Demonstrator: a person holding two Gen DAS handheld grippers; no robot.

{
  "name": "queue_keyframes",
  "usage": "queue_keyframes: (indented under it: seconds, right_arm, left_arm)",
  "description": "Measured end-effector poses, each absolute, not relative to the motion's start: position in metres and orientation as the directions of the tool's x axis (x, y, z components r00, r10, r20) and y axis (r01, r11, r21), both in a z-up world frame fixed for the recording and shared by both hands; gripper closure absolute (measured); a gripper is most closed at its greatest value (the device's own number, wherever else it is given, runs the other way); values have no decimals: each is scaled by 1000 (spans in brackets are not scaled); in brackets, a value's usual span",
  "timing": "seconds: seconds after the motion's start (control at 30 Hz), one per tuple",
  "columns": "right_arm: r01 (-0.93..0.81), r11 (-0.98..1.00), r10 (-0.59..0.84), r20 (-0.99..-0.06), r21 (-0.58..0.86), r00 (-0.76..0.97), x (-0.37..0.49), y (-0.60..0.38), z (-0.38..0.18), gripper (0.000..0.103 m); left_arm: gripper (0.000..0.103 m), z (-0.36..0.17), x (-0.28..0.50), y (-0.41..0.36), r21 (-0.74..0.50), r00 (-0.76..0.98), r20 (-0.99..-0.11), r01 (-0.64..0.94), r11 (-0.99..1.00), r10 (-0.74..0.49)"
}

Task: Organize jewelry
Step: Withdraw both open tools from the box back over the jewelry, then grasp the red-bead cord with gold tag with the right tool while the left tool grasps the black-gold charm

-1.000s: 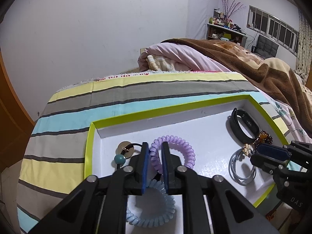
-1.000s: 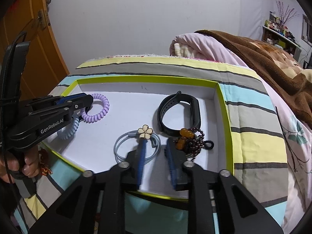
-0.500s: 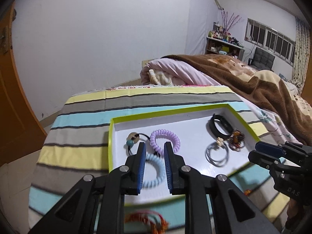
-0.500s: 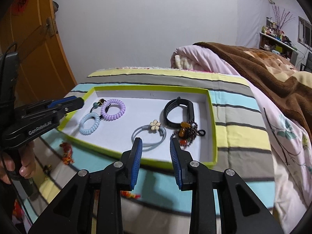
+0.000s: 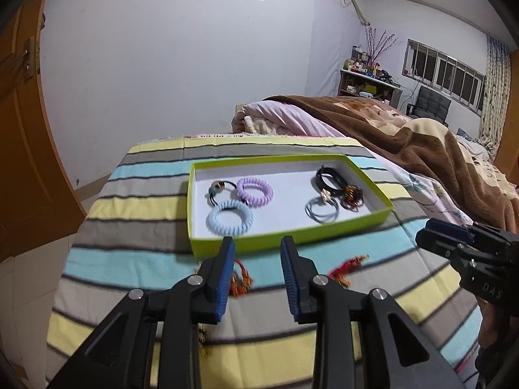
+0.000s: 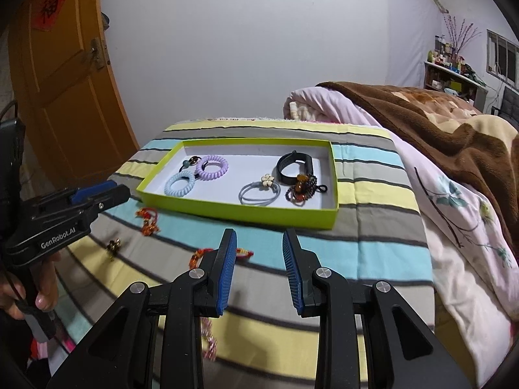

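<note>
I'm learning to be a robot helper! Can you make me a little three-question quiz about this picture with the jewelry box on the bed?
1. True or false: the purple coil band lies inside the green box.
2. Which sits beside the black wristband? A) the brown bead bracelet B) a spoon C) a green sock
3. Fill in: the red tasselled trinkets lie on the ______ blanket, outside the box.

Key: 1 true. 2 A. 3 striped.

Bonus fact: the left claw has just been opening and the right claw stands open; neither has anything between its fingers.
</note>
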State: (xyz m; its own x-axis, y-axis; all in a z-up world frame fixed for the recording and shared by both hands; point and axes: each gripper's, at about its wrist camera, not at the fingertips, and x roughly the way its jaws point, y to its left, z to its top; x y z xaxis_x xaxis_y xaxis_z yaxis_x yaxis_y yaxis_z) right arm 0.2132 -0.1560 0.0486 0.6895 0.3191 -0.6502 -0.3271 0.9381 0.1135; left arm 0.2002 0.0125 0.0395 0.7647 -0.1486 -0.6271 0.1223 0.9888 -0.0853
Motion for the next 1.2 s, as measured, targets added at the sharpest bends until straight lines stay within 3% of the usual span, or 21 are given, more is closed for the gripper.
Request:
queue_keyframes:
  seconds: [0.63, 1.2]
  right_arm:
    - [-362, 921, 366, -630, 142, 685, 143, -163, 53, 73]
    - [-389, 908, 391, -650, 156, 652, 156, -152, 39, 73]
  left_arm:
    - [72, 33, 114, 37, -85, 795, -597, 70, 994, -106]
    - [72, 10, 121, 46, -100, 765, -636, 44, 994, -98]
